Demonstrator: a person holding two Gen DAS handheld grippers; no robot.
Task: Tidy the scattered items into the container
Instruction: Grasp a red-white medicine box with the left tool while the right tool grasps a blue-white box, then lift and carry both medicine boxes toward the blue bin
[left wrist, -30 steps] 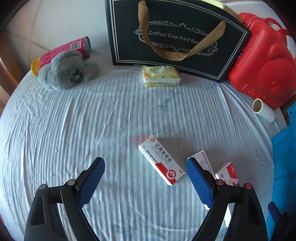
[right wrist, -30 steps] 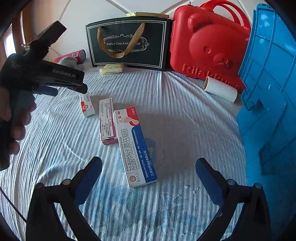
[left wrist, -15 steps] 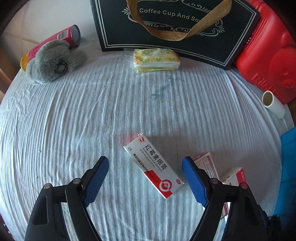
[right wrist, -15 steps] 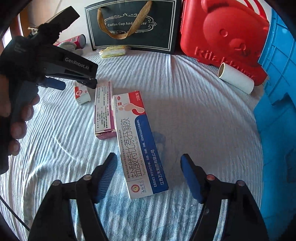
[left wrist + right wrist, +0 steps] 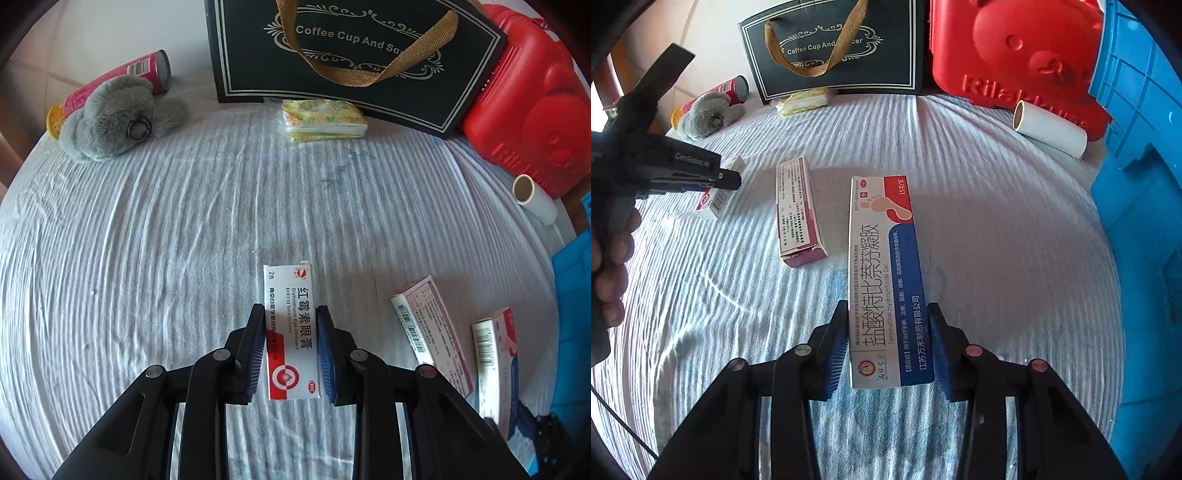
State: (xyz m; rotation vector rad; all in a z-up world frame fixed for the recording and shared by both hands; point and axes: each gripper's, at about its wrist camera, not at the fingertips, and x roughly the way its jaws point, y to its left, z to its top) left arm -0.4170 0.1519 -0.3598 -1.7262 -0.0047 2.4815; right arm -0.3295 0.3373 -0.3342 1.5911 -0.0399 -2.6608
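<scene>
My left gripper (image 5: 290, 314) is shut on a small white and red eye ointment box (image 5: 290, 328), held lengthwise between the blue pads. My right gripper (image 5: 886, 310) is shut on a long white, red and blue gel box (image 5: 886, 280). A pink and white box (image 5: 798, 210) lies on the white cloth between them; it also shows in the left wrist view (image 5: 432, 328). The blue crate (image 5: 1137, 206) stands at the right. The left gripper (image 5: 727, 181) shows at the left of the right wrist view.
At the back stand a black paper bag (image 5: 354, 55) and a red case (image 5: 528, 103). A tissue pack (image 5: 321, 120), a grey plush (image 5: 114, 118), a pink can (image 5: 110, 85) and a white roll (image 5: 535, 199) lie on the cloth.
Both grippers moved forward and down and closed. The left one took hold of the eye ointment box, the right one of the gel box.
</scene>
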